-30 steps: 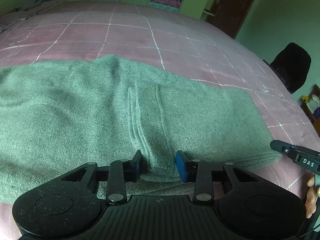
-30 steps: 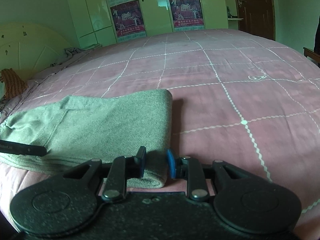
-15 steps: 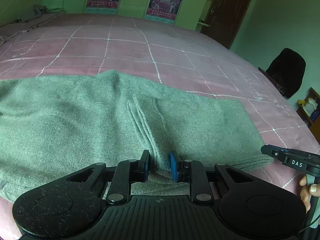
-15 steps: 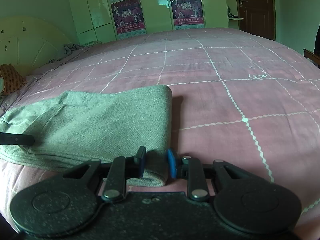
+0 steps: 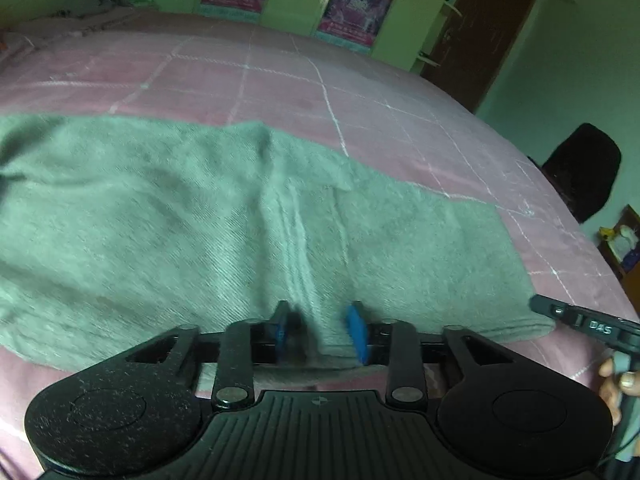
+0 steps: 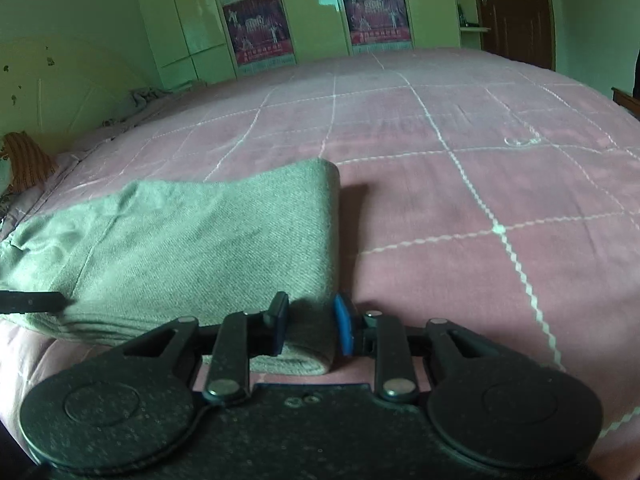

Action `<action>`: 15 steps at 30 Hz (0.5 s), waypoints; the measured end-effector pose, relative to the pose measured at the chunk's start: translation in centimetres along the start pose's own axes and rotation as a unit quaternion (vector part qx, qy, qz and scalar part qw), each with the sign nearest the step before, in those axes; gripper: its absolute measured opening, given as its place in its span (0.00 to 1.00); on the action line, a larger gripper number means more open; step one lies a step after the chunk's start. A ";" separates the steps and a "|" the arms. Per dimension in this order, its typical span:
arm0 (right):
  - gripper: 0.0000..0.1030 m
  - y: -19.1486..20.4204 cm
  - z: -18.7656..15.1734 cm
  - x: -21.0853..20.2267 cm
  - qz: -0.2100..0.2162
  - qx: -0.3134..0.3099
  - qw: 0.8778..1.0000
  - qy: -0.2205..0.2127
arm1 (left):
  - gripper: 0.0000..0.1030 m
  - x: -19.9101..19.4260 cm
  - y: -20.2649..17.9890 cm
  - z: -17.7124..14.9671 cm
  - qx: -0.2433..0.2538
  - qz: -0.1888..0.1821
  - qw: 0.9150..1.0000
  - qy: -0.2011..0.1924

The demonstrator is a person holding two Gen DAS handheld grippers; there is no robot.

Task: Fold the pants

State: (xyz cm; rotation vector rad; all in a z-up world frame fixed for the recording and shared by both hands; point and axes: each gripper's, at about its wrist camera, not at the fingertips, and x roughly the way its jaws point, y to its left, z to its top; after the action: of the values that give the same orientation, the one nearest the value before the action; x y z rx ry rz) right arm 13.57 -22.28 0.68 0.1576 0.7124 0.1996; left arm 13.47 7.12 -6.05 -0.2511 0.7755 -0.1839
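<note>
Left gripper (image 5: 320,332) pinched, now reopening around the pants (image 5: 200,224) edge; right gripper (image 6: 310,328) grips the end narrowly. Mid-fold; left should regrip next.

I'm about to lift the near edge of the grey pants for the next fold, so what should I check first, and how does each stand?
1. Right gripper on the cloth: ok, its fingers pinch the corner of the pants.
2. Left gripper on the cloth: not ok, its jaws are opening with the hem between them.
3. Both grippers on the same near edge: ok.
4. Pants lying flat: not ok, a ridge of creases runs up the middle.
5. Pink bedspread beyond the pants free: ok.
</note>
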 end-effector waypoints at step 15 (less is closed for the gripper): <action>0.21 0.5 7.7 7.9 -0.026 -0.041 0.998 0.028 | 0.43 7.6 -1.7 5.3 0.038 0.040 0.998 0.030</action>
State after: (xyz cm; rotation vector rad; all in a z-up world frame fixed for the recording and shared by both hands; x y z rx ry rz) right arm 24.43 -20.54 1.54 0.0551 0.7616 0.1848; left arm 22.42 4.36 -6.99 -0.1432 0.8359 -0.1445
